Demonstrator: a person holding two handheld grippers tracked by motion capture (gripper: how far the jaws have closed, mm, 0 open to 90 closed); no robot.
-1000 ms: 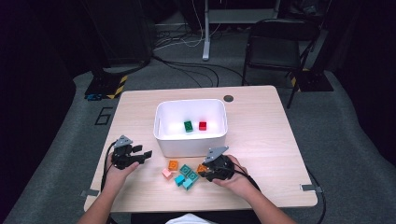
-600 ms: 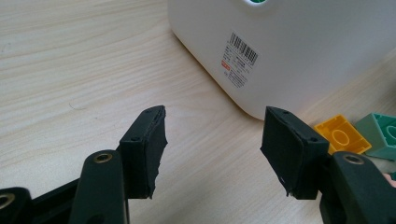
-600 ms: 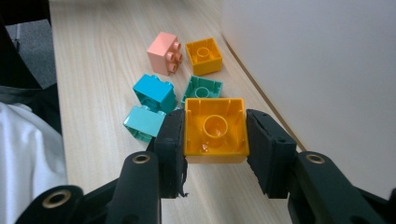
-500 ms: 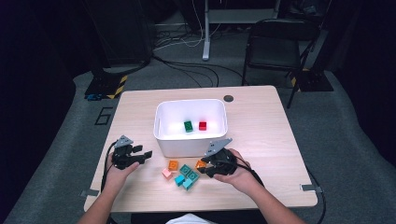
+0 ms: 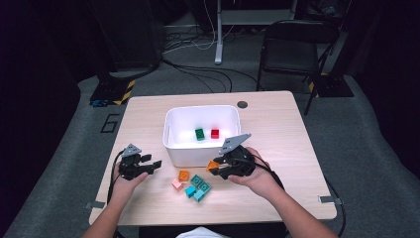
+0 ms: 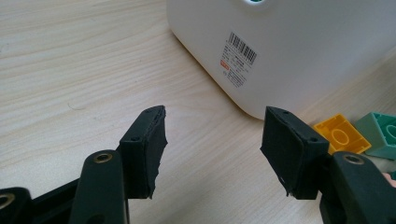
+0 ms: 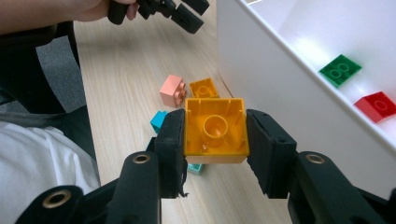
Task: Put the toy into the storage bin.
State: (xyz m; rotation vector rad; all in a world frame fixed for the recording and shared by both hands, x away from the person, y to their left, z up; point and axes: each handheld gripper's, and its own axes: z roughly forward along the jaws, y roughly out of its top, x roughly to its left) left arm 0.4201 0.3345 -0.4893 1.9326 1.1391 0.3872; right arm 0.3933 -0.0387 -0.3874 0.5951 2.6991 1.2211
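Pale wooden worktop [image 5: 277, 129] carries everything; left gripper [image 5: 148, 165] rests with fingers [image 6: 149, 140] parted on nothing, white bin [image 6: 299, 51] just ahead; right gripper [image 7: 215, 140] clamps an orange block [image 7: 215, 129], hollow underside showing, loose blocks [image 7: 187, 91] lying beyond its fingers [image 7: 266, 149], bin alongside.

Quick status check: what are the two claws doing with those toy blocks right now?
Right claw shut on orange block, raised beside the white bin. Left claw open, empty, low over the table. Bin wall close ahead; nothing else blocking.
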